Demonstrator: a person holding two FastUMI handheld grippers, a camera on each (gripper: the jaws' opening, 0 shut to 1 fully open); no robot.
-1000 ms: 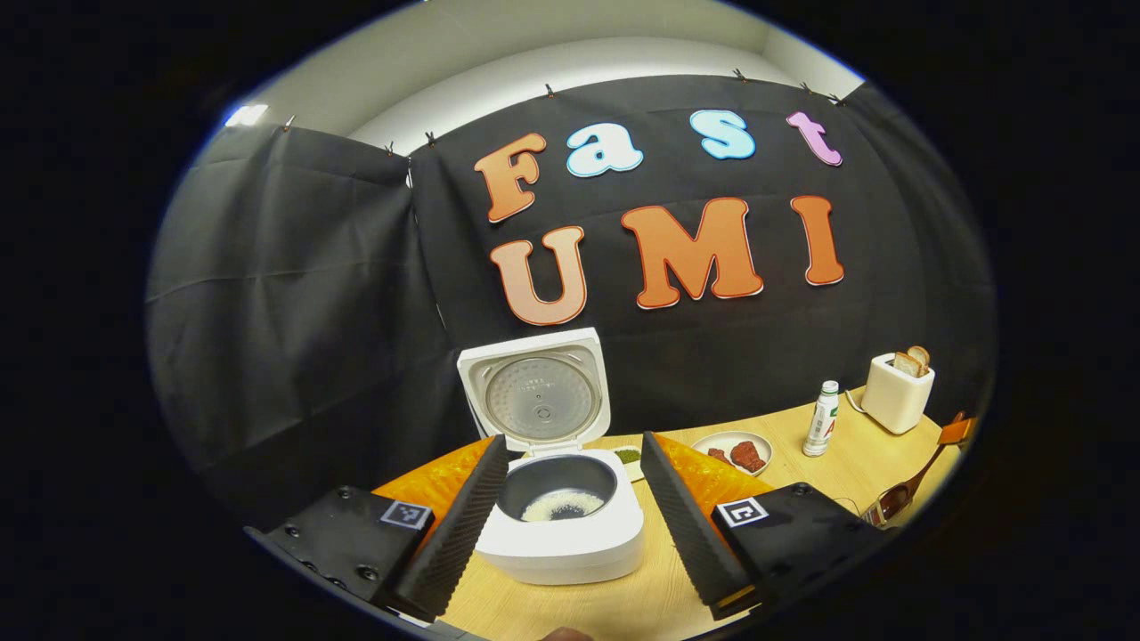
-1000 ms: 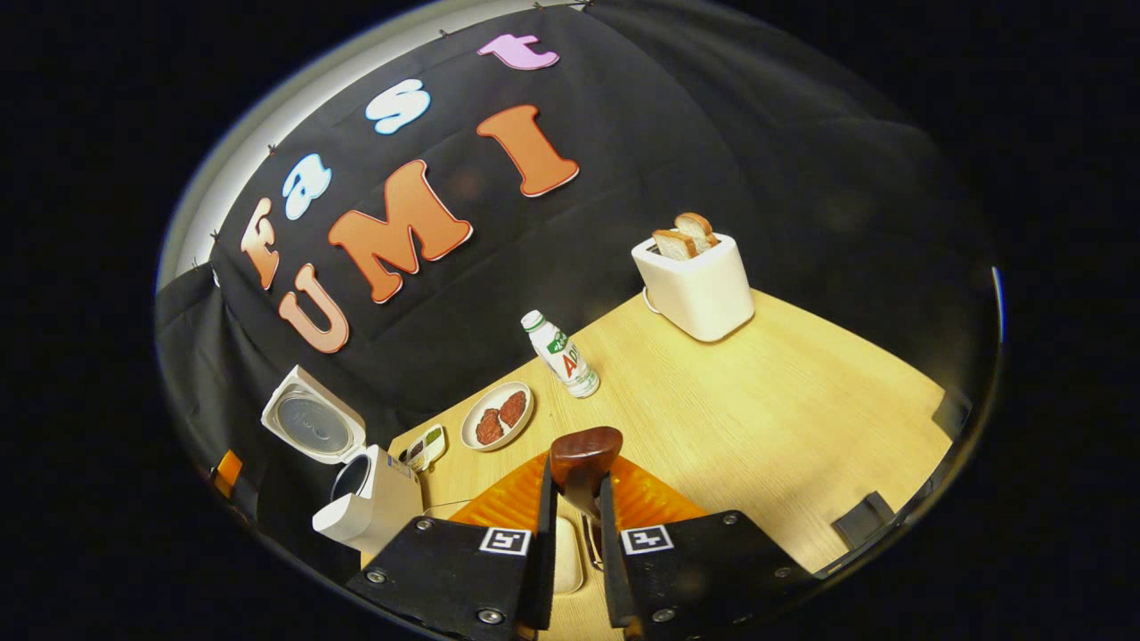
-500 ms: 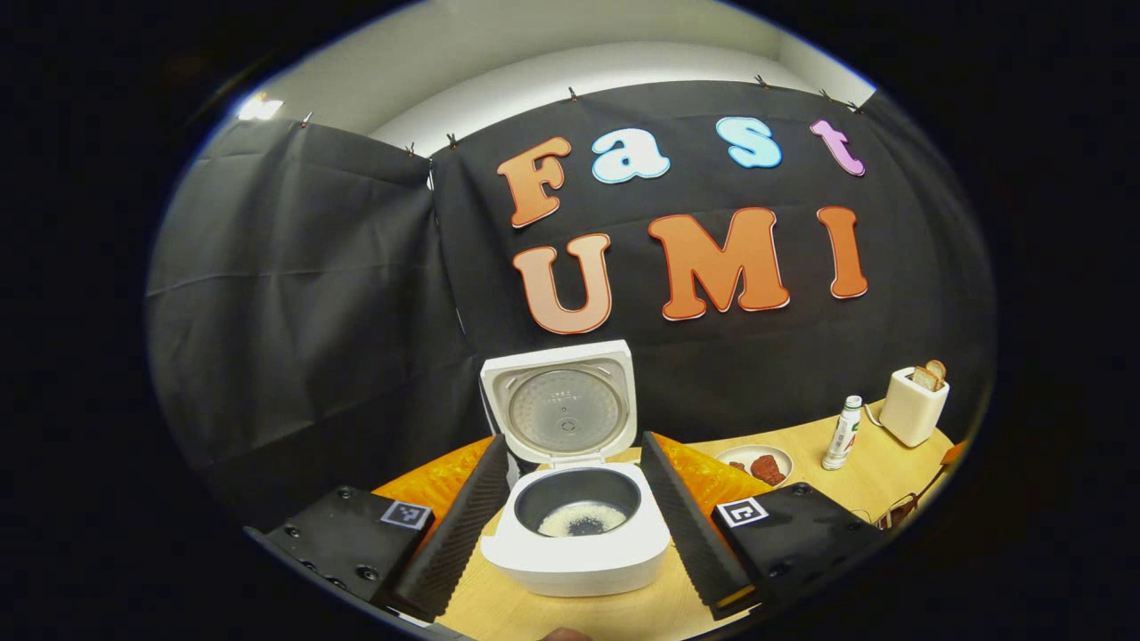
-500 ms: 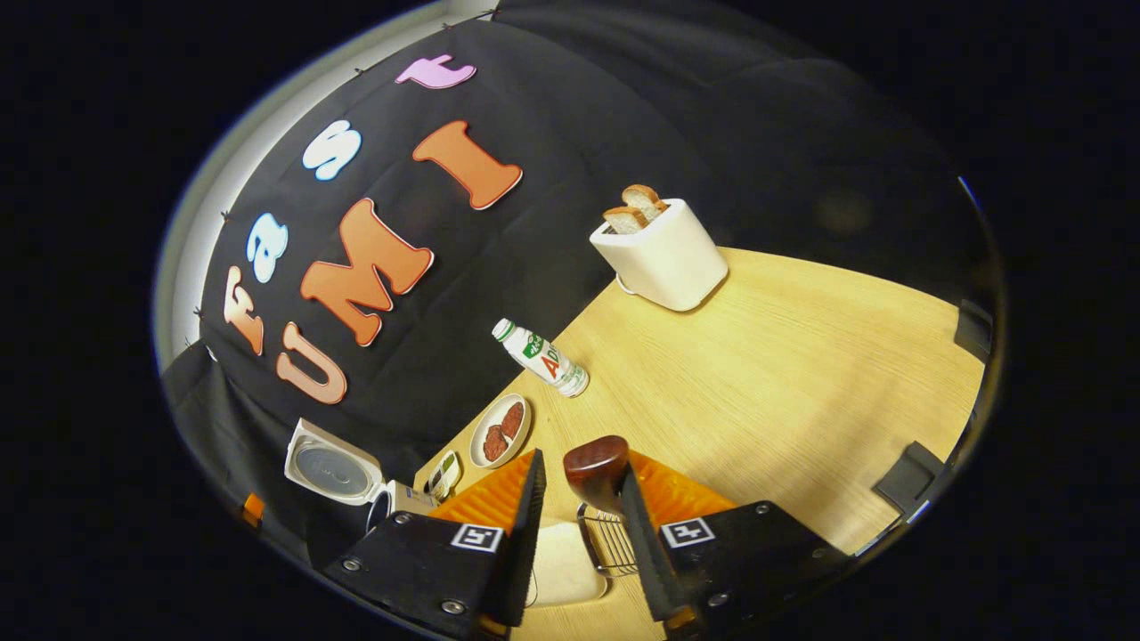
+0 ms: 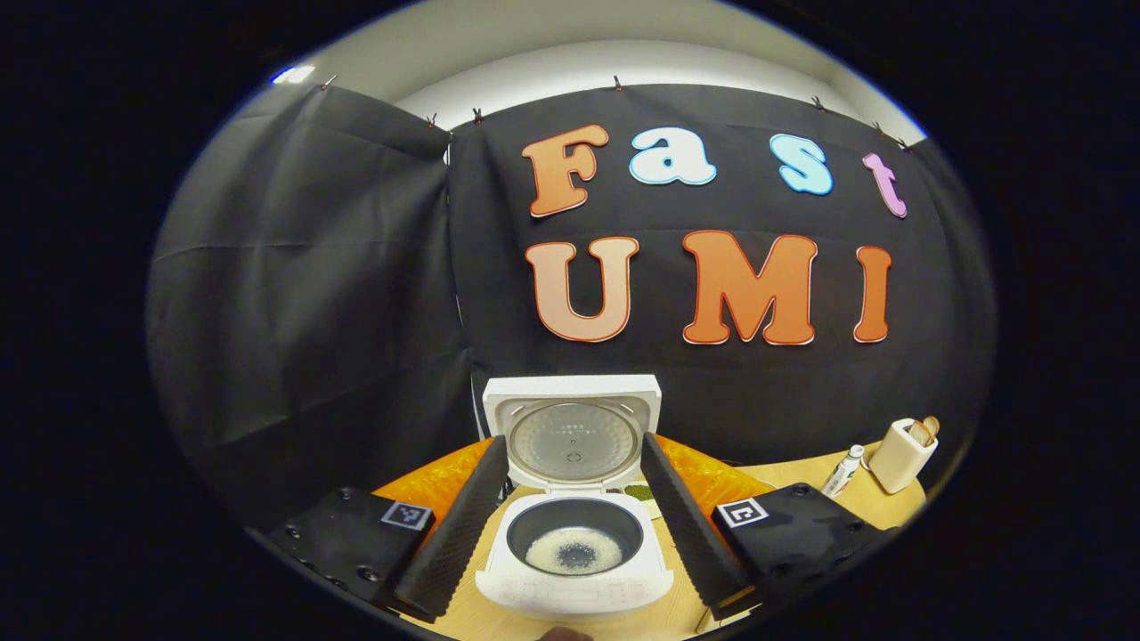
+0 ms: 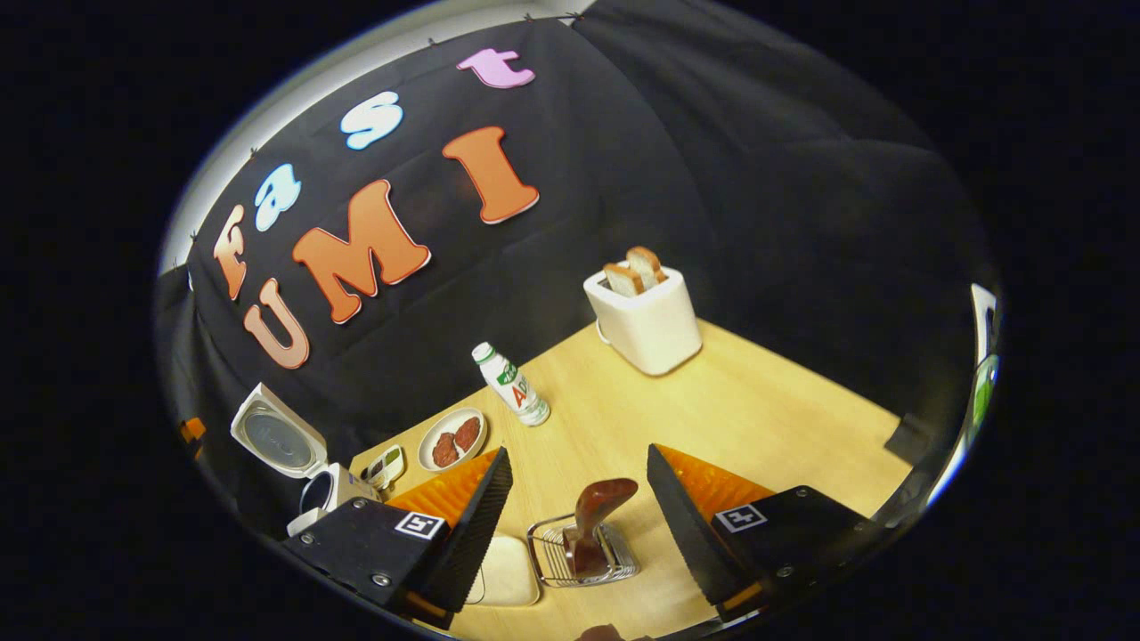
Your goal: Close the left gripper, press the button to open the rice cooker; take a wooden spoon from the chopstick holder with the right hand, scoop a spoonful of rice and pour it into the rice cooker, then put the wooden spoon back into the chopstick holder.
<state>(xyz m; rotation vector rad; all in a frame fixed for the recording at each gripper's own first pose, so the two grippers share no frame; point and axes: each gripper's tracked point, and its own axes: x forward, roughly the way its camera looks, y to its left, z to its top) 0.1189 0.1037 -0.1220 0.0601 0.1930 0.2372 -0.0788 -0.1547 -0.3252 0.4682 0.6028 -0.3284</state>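
Observation:
The white rice cooker (image 5: 574,588) stands open on the wooden table, its lid (image 5: 572,434) upright and a little rice in its dark pot (image 5: 574,550). My left gripper (image 5: 572,445) is open, one finger on each side of the cooker and touching nothing. In the right gripper view the dark wooden spoon (image 6: 595,509) stands in the wire chopstick holder (image 6: 583,556), handle down and bowl up. My right gripper (image 6: 579,454) is open, its fingers wide on either side of the spoon and apart from it. The cooker (image 6: 334,490) also sits far left there.
A cream dish (image 6: 505,570) lies just left of the holder. Farther back are a plate of meat (image 6: 451,438), a small dish (image 6: 385,463), a bottle (image 6: 512,385) and a toaster (image 6: 643,320) with bread. The table's right edge lies beyond my right finger.
My right gripper has opened and let go of the spoon, which now stands in the holder, and has drawn back. The left gripper view has shifted so the cooker sits closer and centred.

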